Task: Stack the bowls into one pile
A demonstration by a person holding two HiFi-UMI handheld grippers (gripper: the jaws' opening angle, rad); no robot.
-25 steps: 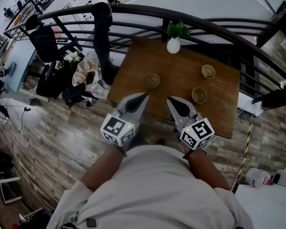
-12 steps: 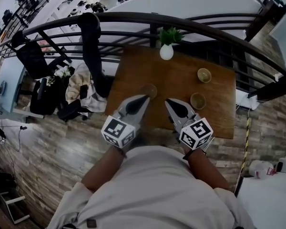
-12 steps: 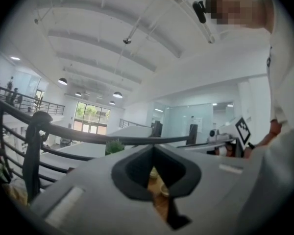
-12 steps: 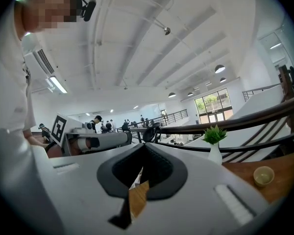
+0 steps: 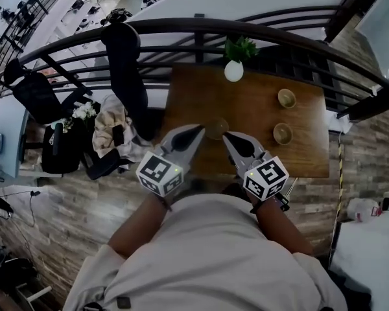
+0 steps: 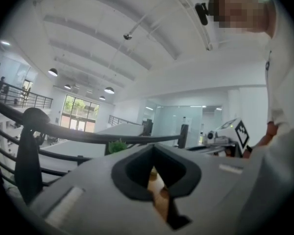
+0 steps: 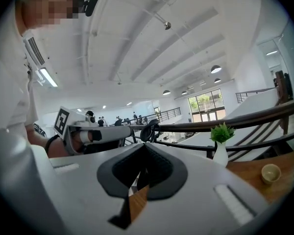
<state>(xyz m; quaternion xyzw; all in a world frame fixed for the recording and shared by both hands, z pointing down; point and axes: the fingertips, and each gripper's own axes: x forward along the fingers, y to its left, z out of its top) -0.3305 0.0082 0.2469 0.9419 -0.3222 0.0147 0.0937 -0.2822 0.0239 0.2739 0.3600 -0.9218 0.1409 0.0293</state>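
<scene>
Three small tan bowls [image 5: 216,129] stand apart on the brown wooden table [image 5: 253,109]; they seem light, rigid, smooth and breakable, best pinched at the rim. The left tool [image 5: 196,131] and the right tool [image 5: 228,137] are both closed and empty.

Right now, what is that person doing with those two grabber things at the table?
A person holds the left gripper and right gripper, grey with jaws together and empty, at the near edge of the brown wooden table. Three small tan round bowls sit apart, none stacked yet: the nearest bowl just beyond both tips, a second bowl and third bowl further right. A white vase of green leaves stands behind.
</scene>
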